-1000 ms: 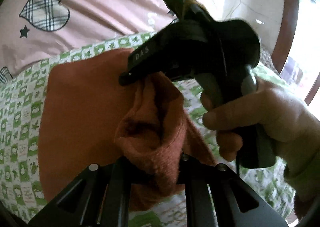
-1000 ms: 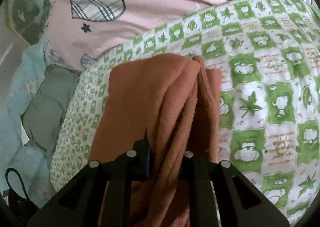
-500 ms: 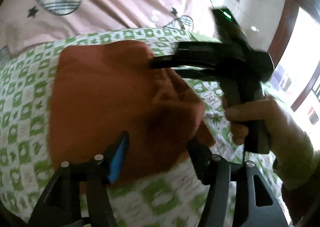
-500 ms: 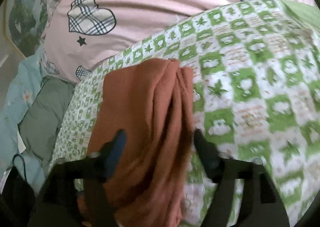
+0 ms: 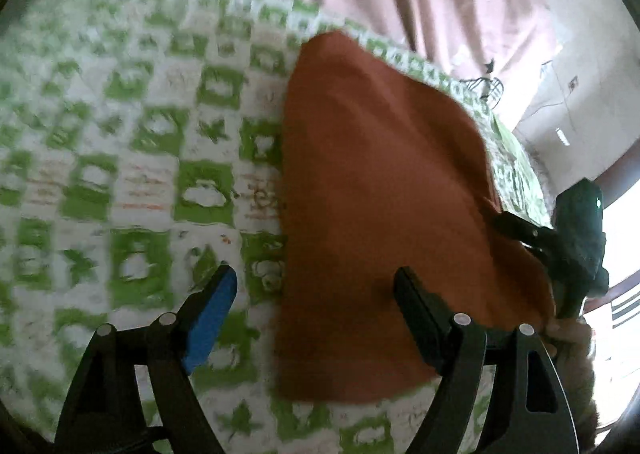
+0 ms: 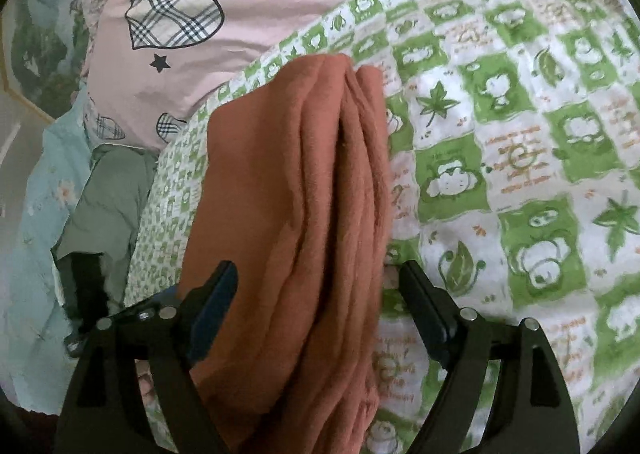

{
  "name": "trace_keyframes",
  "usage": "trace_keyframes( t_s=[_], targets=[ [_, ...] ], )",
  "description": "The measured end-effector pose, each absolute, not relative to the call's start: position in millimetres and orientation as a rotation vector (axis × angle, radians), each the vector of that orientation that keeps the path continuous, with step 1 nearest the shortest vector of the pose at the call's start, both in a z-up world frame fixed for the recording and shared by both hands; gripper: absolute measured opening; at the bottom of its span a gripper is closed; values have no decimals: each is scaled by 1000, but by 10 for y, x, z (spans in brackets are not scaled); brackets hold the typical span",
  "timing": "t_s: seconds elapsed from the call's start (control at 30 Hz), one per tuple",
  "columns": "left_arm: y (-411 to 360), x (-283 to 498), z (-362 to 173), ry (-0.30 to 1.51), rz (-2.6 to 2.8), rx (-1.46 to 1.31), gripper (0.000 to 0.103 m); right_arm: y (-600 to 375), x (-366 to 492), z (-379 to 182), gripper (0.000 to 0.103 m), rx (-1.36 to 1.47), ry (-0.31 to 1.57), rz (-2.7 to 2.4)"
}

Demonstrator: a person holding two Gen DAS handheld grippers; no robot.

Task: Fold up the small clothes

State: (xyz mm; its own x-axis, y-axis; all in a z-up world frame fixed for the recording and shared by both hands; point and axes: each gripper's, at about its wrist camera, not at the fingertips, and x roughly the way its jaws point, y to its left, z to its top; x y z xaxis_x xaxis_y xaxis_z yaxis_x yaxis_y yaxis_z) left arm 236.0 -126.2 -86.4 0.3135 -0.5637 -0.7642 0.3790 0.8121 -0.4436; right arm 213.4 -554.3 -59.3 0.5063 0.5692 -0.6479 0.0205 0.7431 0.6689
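Both grippers have let go since a second ago: the left gripper (image 5: 316,286) now stands with its fingers wide apart and nothing between the pads, and the right gripper (image 6: 320,286) is spread just as wide, straddling the cloth without pinching it. The rust-orange garment (image 5: 380,194) lies folded on the green-and-white checked blanket (image 5: 132,174), filling the centre and right of the left wrist view. In the right wrist view it (image 6: 296,214) runs up the middle as a stack of layered folds. At the right edge of the left view, the right gripper (image 5: 576,234) shows beside the garment's edge. A pink sheet with plaid hearts (image 6: 180,18) sits upper left, a grey-green cloth (image 6: 108,202) at left, a pale wall (image 5: 580,66) upper right.
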Motion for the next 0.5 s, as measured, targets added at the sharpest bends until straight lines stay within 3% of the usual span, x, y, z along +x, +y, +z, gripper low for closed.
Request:
trace_keyframes(
  t_s=[0.13,0.2,0.23,0.27,0.37,0.5],
  targets=[
    [-1392,2558,-1004,1120,-683,-253,80,-5509,2212,-659,83,701,1011,403],
    [-1490,2586,-1032,1121,-728,-256,61,-5463,2241,-661,72,691,1023,426],
    [-1520,2581,-1040,1125,-738,-256,52,-5401,2264,-667,54,673,1042,434],
    [-1544,2550,-1026,1110,-727,-239,45,-5363,2270,-680,45,663,1054,433],
    [-1524,2461,-933,1052,-730,-208,24,-5297,2241,-643,34,652,1041,431],
    [-1288,2273,-672,987,-754,-235,20,-5195,2137,-499,27,694,994,459]
  ],
)
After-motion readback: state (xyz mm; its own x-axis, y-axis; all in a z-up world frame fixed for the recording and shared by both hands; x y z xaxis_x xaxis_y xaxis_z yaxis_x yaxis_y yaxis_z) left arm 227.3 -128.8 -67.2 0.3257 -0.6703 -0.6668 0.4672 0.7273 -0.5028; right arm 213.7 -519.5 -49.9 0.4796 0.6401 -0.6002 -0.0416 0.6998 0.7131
